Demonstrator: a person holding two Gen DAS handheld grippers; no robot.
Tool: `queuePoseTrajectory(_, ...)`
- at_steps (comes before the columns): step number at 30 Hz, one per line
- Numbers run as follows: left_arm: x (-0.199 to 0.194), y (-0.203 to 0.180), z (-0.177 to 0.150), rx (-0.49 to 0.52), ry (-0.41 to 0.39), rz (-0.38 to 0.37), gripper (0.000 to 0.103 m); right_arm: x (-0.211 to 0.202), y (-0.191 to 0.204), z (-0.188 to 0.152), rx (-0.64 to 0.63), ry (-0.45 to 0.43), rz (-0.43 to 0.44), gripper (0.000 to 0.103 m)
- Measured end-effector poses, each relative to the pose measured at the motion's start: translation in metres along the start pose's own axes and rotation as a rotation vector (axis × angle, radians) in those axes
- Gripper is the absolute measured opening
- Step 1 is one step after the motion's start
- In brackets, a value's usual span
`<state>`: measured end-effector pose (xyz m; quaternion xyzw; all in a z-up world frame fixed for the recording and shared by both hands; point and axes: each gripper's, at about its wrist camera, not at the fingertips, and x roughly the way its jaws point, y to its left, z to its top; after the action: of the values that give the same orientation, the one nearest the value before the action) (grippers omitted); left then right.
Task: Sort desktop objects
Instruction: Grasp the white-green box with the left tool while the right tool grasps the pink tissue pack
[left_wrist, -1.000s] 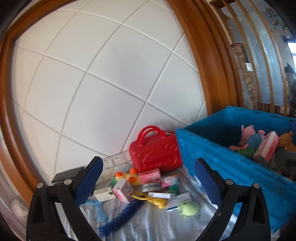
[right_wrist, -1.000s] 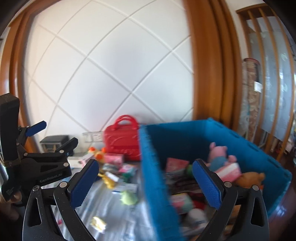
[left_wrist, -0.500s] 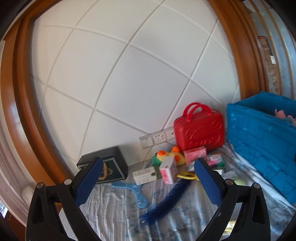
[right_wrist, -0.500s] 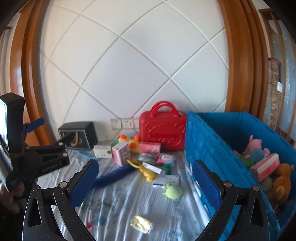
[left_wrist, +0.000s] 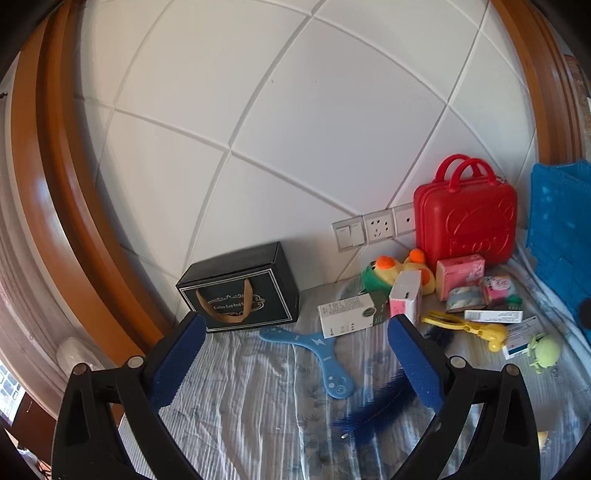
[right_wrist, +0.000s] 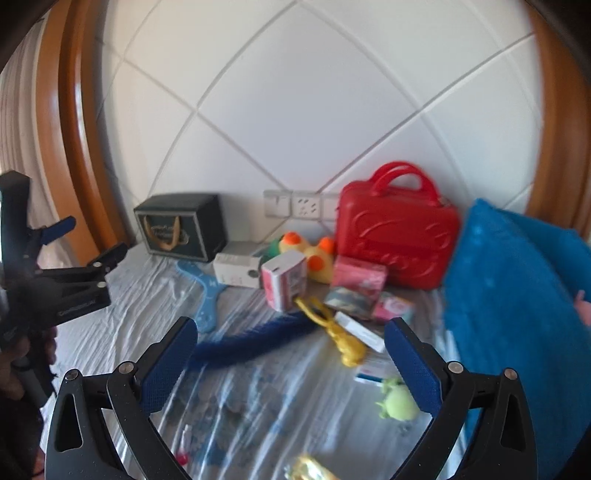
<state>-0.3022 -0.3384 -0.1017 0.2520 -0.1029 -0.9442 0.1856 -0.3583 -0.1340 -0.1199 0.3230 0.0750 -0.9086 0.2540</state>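
Note:
Small objects lie on a cloth-covered surface: a blue boomerang (left_wrist: 317, 350), a dark blue feather (left_wrist: 380, 410), a white box (left_wrist: 347, 314), a pink-and-white box (left_wrist: 406, 299), a duck toy (left_wrist: 388, 269), a yellow clip toy (left_wrist: 469, 326) and a green plush (left_wrist: 546, 350). My left gripper (left_wrist: 295, 358) is open and empty above the boomerang. My right gripper (right_wrist: 291, 362) is open and empty above the feather (right_wrist: 251, 343). The left gripper also shows in the right wrist view (right_wrist: 79, 254) at the left. The right wrist view is blurred.
A red case (left_wrist: 465, 218) stands against the white wall by the sockets (left_wrist: 373, 229). A black gift box (left_wrist: 240, 291) sits at the left. A blue crate (right_wrist: 517, 295) stands at the right. A wooden frame (left_wrist: 66, 177) curves along the left.
Both views have swung left, away from the blue crate and toward the loose objects. The crate's inside has left the left view. Both grippers stay open.

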Motion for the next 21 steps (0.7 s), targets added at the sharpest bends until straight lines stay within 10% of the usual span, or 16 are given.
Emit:
queuePoseTrajectory(12, 0.103, 0.004, -0.036, 0.058, 0.101, 0.010, 0.100, 0.253, 0.002, 0.026, 0.122, 0.262, 0.028, 0.103)
queuePoseTrajectory(21, 0.208, -0.014, -0.032, 0.184, 0.130, -0.189, 0.100, 0.348, -0.009, 0.040, 0.214, 0.335, 0.005, 0.103)
